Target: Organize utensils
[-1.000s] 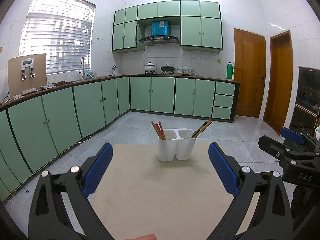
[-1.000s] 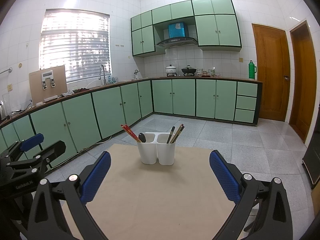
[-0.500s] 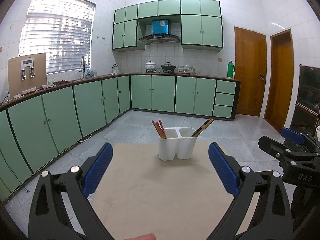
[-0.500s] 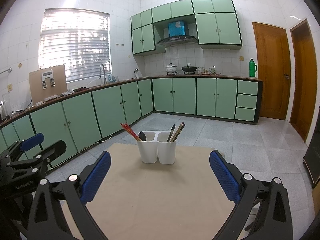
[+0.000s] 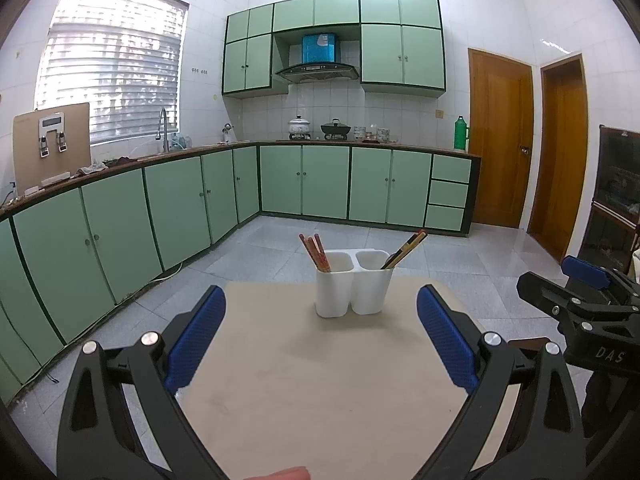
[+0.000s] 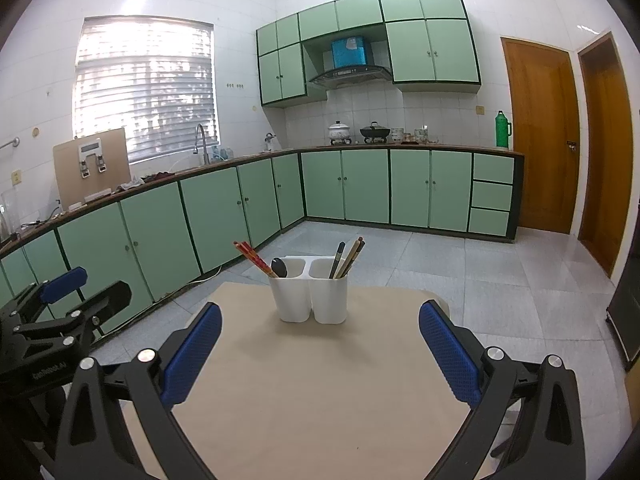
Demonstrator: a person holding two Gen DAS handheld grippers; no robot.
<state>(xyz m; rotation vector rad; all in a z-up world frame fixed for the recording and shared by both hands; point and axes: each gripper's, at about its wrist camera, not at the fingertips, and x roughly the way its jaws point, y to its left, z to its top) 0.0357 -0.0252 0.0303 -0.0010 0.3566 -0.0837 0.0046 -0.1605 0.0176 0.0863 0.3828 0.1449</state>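
Observation:
A white two-compartment utensil holder (image 5: 354,284) (image 6: 309,290) stands near the far edge of a beige table (image 5: 320,380) (image 6: 320,384). Its left compartment holds red chopsticks (image 5: 314,251) (image 6: 253,257) and a black spoon (image 6: 279,267). Its right compartment holds dark and light chopsticks (image 5: 406,249) (image 6: 348,258). My left gripper (image 5: 320,308) is open and empty, short of the holder. My right gripper (image 6: 320,324) is open and empty, also short of it. Each gripper shows at the edge of the other's view, the right one (image 5: 580,304) and the left one (image 6: 60,308).
Green kitchen cabinets (image 5: 180,204) run along the left and back walls with a counter, sink and pots. Two wooden doors (image 5: 500,140) are at the right. Grey tiled floor (image 5: 460,256) surrounds the table.
Both views have shifted very slightly; the holder sits marginally higher in the frames. Both grippers stay open and empty.

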